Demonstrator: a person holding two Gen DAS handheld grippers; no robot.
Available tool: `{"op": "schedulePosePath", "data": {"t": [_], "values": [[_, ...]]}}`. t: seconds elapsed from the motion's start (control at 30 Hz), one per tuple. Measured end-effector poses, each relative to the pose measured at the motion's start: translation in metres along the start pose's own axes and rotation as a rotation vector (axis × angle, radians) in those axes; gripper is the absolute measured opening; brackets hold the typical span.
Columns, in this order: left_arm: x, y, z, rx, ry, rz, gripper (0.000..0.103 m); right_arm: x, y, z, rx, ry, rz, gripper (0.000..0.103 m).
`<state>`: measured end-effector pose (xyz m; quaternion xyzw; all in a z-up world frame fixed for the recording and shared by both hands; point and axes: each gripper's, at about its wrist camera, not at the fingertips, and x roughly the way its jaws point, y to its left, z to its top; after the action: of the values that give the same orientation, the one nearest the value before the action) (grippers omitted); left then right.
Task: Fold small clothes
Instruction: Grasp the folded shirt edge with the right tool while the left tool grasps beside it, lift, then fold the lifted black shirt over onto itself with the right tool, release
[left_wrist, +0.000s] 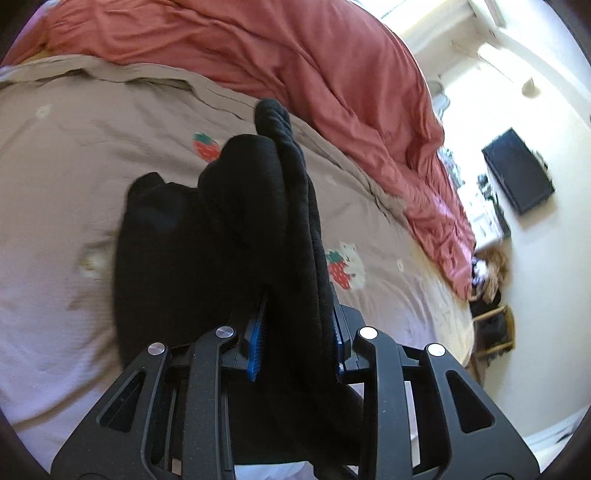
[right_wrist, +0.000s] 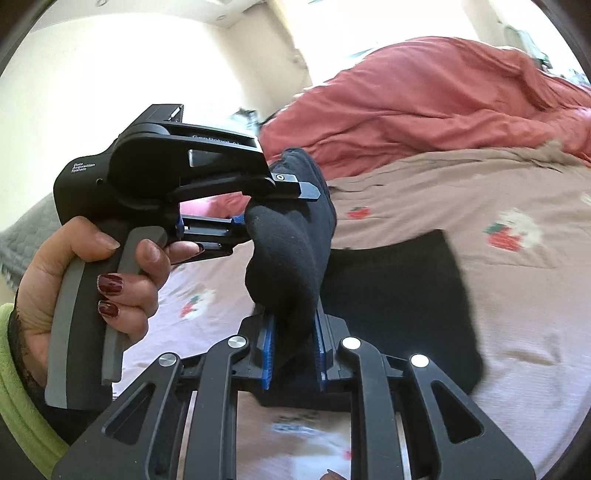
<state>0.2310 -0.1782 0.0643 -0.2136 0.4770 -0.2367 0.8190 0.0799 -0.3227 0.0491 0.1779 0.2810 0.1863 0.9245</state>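
I have both tongs, left tongs (left_wrist: 295, 332) and right tongs (right_wrist: 293, 345), clamped on the black garment (left_wrist: 221, 229), lifted off the bed (left_wrist: 74, 166); folding barely begun.

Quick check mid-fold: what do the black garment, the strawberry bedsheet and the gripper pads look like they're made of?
Black garment: soft matte knit, probably cotton jersey or fleece; it bunches in thick rounded folds.
Bedsheet: thin woven cotton-like cloth, matte, finely creased, with printed strawberries.
Pads: blue, ridged, likely rubber or plastic; the finish is hard to tell.
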Motion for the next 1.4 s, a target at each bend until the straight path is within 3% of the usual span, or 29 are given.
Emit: {"op": "schedulePosePath", "data": {"t": [0.03, 0.07, 0.1, 0.17, 0.27, 0.33, 0.4, 0.6, 0.7, 0.77, 0.87, 1.03, 1.4], "values": [[0.010, -0.004, -0.003, 0.004, 0.013, -0.001, 0.021, -0.001, -0.006, -0.001, 0.013, 0.007, -0.007, 0.016], [0.017, -0.005, -0.006, 0.001, 0.024, -0.002, 0.029, 0.000, -0.015, -0.004, 0.033, 0.022, -0.014, 0.016], [0.027, -0.006, -0.009, -0.009, 0.040, -0.012, 0.047, 0.002, -0.021, -0.007, 0.048, 0.031, -0.028, 0.016], [0.038, -0.003, -0.014, -0.015, 0.058, -0.030, 0.061, 0.006, -0.036, -0.014, 0.090, 0.059, -0.057, 0.016], [0.031, 0.006, -0.021, -0.007, 0.018, -0.040, 0.061, 0.014, -0.060, -0.026, 0.180, 0.108, -0.066, 0.016], [0.016, 0.014, -0.025, 0.016, -0.036, 0.025, 0.061, 0.015, -0.068, -0.031, 0.220, 0.128, -0.044, 0.017], [0.000, 0.021, -0.031, 0.055, -0.090, 0.096, 0.061, 0.013, -0.072, -0.035, 0.223, 0.131, -0.063, 0.028], [-0.024, 0.037, -0.054, 0.172, -0.190, 0.304, 0.061, -0.002, -0.080, -0.032, 0.223, 0.115, -0.097, 0.036], [-0.011, 0.041, -0.067, 0.203, -0.175, 0.327, 0.061, -0.014, -0.084, -0.025, 0.217, 0.086, -0.135, 0.040], [0.016, 0.043, -0.082, 0.244, -0.085, 0.324, 0.060, -0.018, -0.085, -0.021, 0.203, 0.078, -0.160, 0.041], [0.031, 0.037, -0.098, 0.358, -0.110, 0.420, 0.061, -0.019, -0.088, -0.012, 0.186, 0.067, -0.191, 0.041], [0.013, 0.059, -0.096, 0.274, -0.125, 0.309, 0.063, -0.003, -0.083, 0.013, 0.119, 0.075, -0.220, 0.041], [-0.015, 0.067, -0.113, 0.288, -0.237, 0.189, 0.071, 0.087, -0.088, 0.055, 0.044, 0.203, -0.278, 0.041]]}}
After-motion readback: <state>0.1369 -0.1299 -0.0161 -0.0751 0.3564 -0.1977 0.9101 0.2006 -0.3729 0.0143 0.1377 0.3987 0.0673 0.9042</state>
